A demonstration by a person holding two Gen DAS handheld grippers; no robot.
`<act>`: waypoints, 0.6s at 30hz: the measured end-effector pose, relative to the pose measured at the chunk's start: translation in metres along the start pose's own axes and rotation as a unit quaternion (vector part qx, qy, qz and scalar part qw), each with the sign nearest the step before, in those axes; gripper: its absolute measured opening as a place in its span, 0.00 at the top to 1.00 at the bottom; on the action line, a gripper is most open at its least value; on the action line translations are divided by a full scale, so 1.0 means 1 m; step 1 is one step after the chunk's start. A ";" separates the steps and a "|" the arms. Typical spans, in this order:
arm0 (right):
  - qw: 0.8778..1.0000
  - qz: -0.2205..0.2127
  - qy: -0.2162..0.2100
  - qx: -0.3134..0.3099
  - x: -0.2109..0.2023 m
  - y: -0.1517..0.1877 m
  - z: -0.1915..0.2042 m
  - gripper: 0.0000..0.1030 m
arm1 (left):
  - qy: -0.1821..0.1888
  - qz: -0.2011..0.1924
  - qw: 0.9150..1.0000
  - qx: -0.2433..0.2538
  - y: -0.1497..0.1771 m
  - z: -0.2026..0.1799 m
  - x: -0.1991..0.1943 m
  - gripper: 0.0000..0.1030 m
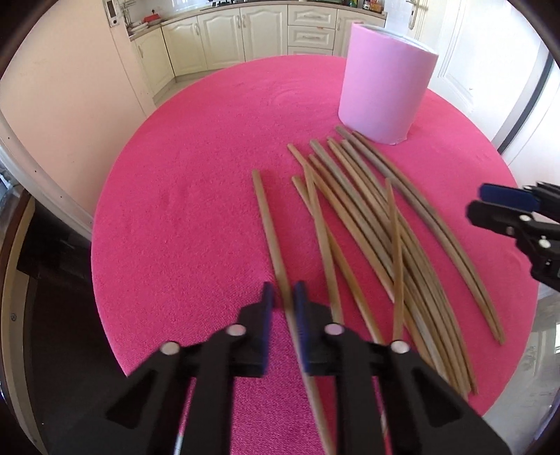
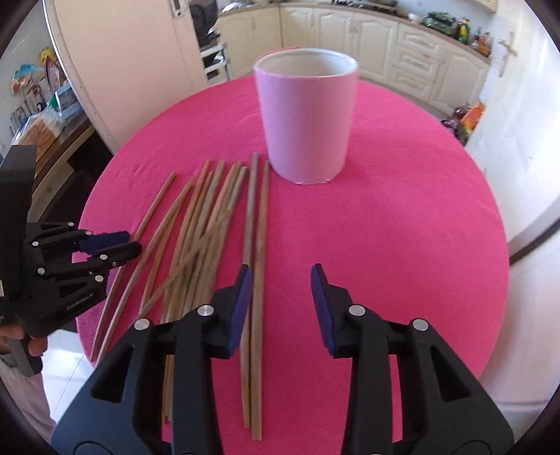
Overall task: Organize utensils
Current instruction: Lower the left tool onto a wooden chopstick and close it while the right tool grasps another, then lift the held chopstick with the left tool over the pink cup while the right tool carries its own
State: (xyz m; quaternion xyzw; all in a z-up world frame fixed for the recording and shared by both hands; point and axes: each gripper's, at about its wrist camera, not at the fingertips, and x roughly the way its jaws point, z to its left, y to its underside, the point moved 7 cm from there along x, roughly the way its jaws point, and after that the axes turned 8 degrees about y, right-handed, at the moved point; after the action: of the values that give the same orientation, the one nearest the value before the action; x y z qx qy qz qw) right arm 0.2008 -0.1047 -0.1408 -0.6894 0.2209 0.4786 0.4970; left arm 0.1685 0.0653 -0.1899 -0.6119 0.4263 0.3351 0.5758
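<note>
Left tongs (image 1: 284,297) low over near part of worktop (image 1: 196,217), pads nearly together, pinching single chopstick (image 1: 271,231) that lies apart on left of pile; stick passes between blue pads, lower end blurred. Right tongs (image 2: 281,283) partly spread, nothing pressed between pads; left pad (image 2: 243,301) just beside, perhaps touching, rightmost pair of chopsticks (image 2: 255,245); contact cannot be told. No earlier view to compare. Seen from right wrist: left tongs at left edge, hand (image 2: 21,341) wrapped on black grip body. Mid-distance: loose pile of wooden chopsticks (image 1: 367,224) flat on pink cloth, roughly parallel, several crossing one another, far tips toward cup. Beyond pile: pink cylindrical holder (image 2: 306,119) upright on worktop, open top, pale inside, contents not visible; nearest stick tips just beside its base. Far: cream kitchen cabinets (image 1: 224,38) along wall, clutter on counter (image 2: 455,26) too small to name.
</note>
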 end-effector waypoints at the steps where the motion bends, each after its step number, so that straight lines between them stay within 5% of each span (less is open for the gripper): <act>1: 1.000 0.011 -0.001 -0.006 0.004 -0.003 0.003 0.69 | 0.001 0.000 1.000 0.000 0.001 0.002 -0.004 0.91; 9: 0.997 0.073 0.009 -0.025 0.031 -0.008 0.009 0.82 | 0.019 -0.011 0.999 -0.025 -0.002 0.014 -0.009 0.94; 18: 0.996 0.082 -0.004 -0.037 0.038 -0.001 0.017 0.94 | 0.049 -0.064 0.996 -0.032 -0.027 0.009 -0.033 0.94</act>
State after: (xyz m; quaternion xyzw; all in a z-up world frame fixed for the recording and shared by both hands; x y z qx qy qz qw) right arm 0.2107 -0.0826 -0.1749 -0.6851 0.2566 0.5279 0.4313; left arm 0.1800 0.0782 -0.1503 -0.6720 0.4027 0.2803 0.5546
